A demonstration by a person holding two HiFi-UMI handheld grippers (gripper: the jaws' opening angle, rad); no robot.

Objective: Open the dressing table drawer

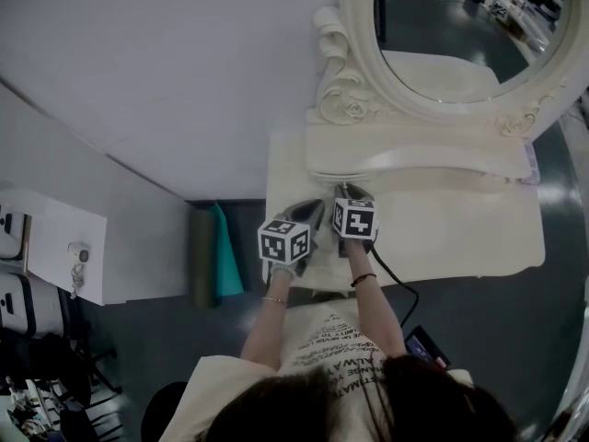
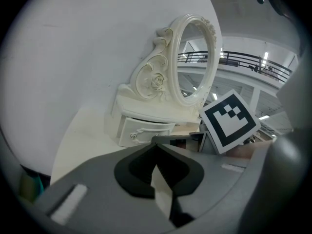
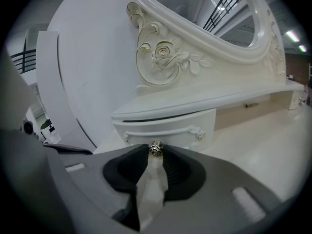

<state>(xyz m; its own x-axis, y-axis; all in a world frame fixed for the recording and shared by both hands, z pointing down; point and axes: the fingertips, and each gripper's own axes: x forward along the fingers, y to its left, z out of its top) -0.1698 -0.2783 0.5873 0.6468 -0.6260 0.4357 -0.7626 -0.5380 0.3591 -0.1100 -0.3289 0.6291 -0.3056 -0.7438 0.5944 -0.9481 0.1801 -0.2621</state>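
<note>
The cream dressing table (image 1: 460, 233) carries an oval mirror (image 1: 460, 26) on a raised shelf. Under that shelf sits a small drawer (image 3: 165, 126), also seen in the left gripper view as the drawer (image 2: 146, 129), with a dark slit along its top edge. Its small metal knob (image 3: 155, 149) lies between the tips of my right gripper (image 3: 155, 151), and the jaws are shut on it. My left gripper (image 2: 156, 147) hovers over the table's left part, shut on nothing. In the head view the left gripper (image 1: 313, 208) and right gripper (image 1: 348, 190) sit side by side before the drawer.
A white wall stands behind and left of the table. A teal and olive roll (image 1: 213, 256) leans at the table's left end. A white cabinet (image 1: 55, 247) is further left. A black cable (image 1: 396, 284) trails from my right hand to a dark device (image 1: 425, 346) by the front edge.
</note>
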